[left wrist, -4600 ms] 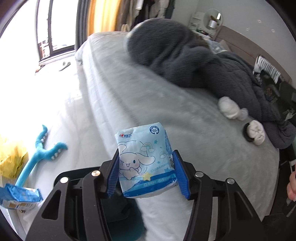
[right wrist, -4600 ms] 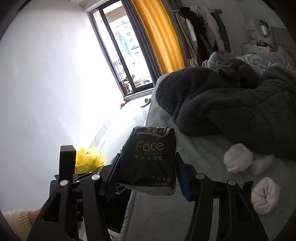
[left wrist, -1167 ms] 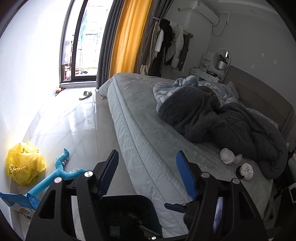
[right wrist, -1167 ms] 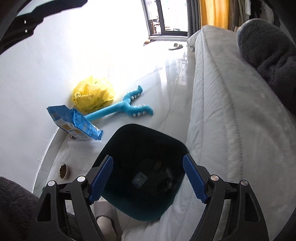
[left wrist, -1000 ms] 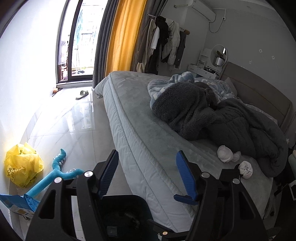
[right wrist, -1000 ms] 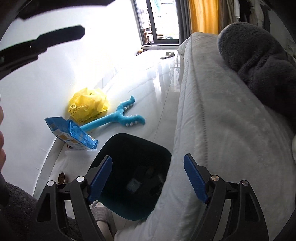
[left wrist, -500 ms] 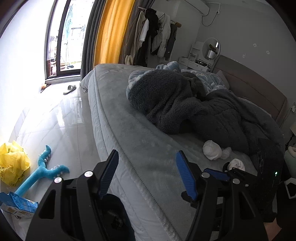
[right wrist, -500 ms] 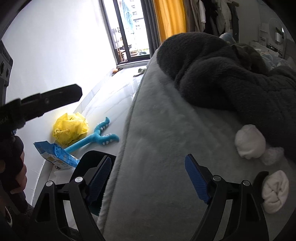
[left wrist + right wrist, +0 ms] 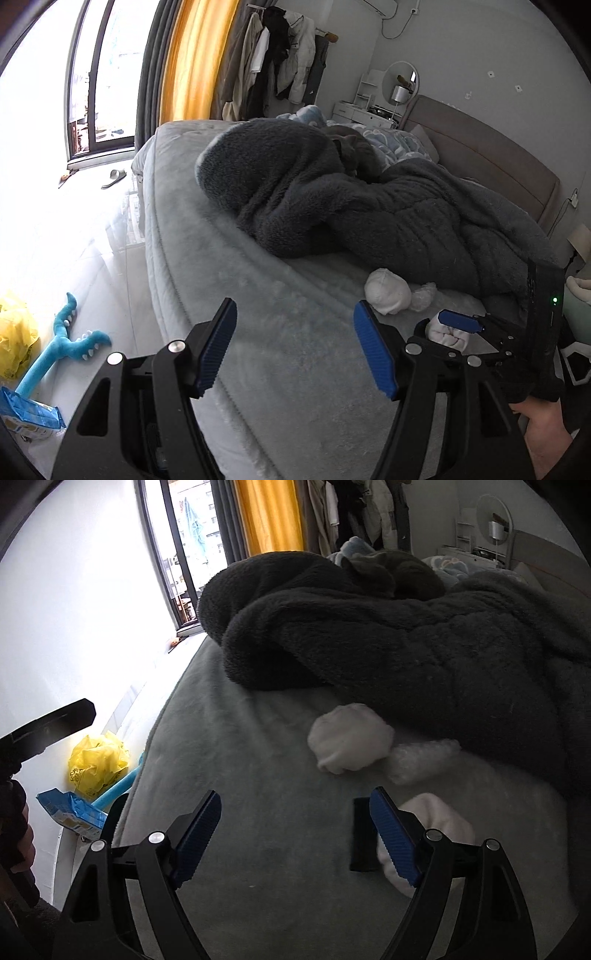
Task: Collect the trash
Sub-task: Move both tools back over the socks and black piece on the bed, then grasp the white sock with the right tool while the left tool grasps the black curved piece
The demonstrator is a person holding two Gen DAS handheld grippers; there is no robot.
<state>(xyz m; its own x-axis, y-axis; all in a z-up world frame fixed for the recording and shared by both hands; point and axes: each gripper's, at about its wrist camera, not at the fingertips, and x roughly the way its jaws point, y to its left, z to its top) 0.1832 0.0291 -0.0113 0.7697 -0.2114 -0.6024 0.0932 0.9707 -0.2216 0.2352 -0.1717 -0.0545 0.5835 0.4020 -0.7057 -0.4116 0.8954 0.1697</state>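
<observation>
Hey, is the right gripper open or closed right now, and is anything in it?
Open and empty. The right gripper has its blue pads set wide apart over the grey bedspread, nothing between them; a white wad lies beside its right finger.

Grey bed (image 9: 258, 302) beside bright window (image 9: 99, 85), orange curtain (image 9: 192, 62), glossy floor (image 9: 74, 236)

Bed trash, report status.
Left gripper open, empty. Right gripper open, empty, above grey bed. White crumpled wads beside dark fleece blanket. Path unobstructed.
</observation>
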